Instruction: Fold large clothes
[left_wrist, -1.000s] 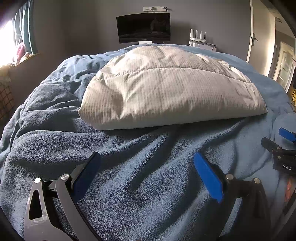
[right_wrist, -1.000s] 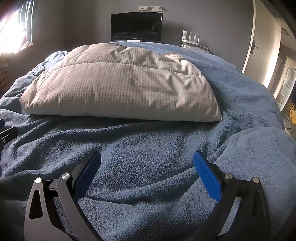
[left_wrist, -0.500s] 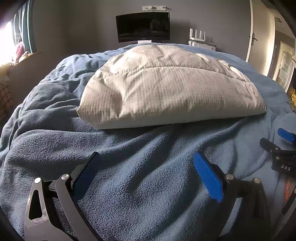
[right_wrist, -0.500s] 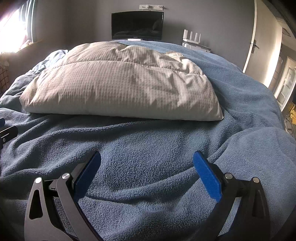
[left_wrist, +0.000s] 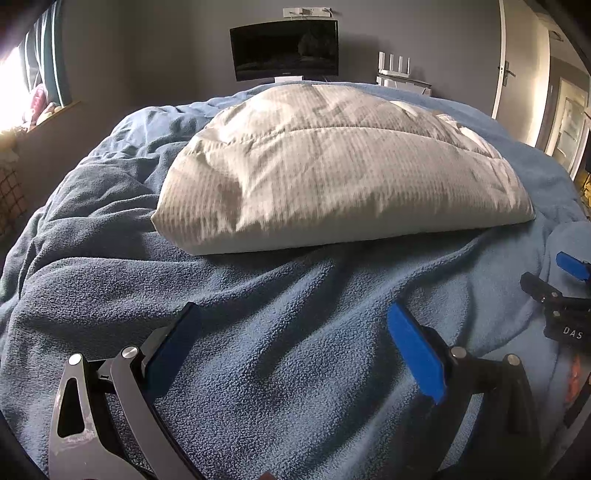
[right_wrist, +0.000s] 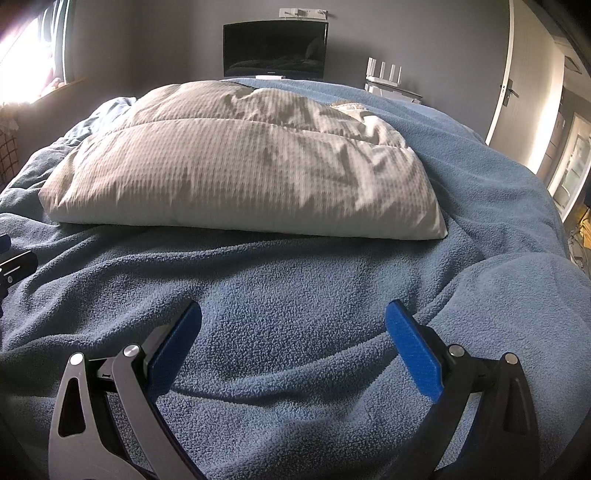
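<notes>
The pale grey-beige padded quilted cover (left_wrist: 332, 166) lay folded into a thick block on the rumpled blue fleece blanket (left_wrist: 277, 332), beyond both tools. The left gripper (left_wrist: 291, 347) and right gripper (right_wrist: 291, 343) hovered spread wide, holding nothing. That fits either a finished fold or one awaiting another.

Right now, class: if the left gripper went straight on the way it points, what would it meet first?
Probably the blue blanket rising ahead of the open left gripper, then the pillow beyond; depth is unclear.
</notes>
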